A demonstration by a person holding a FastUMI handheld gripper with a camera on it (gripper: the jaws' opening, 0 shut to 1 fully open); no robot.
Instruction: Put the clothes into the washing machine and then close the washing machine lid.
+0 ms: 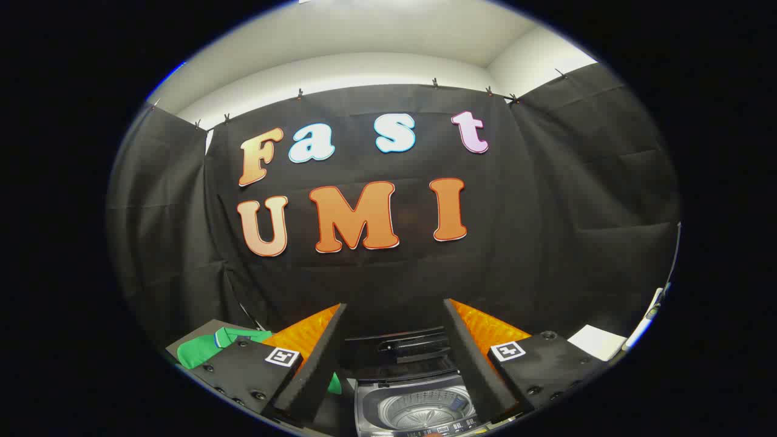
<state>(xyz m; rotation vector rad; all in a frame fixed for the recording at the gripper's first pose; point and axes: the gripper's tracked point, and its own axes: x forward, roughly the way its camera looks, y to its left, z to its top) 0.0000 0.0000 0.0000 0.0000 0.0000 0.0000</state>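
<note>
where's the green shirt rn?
In the gripper view the green shirt lies on a dark surface left of the washer, partly behind the left finger. The gripper is open, the washer's open tub showing between its fingers.

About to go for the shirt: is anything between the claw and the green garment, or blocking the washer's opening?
Nothing visible does. The claw is open and empty, the green garment lies beside its left finger, partly hidden by it, and the washing machine below has its lid raised and the drum exposed.
</note>
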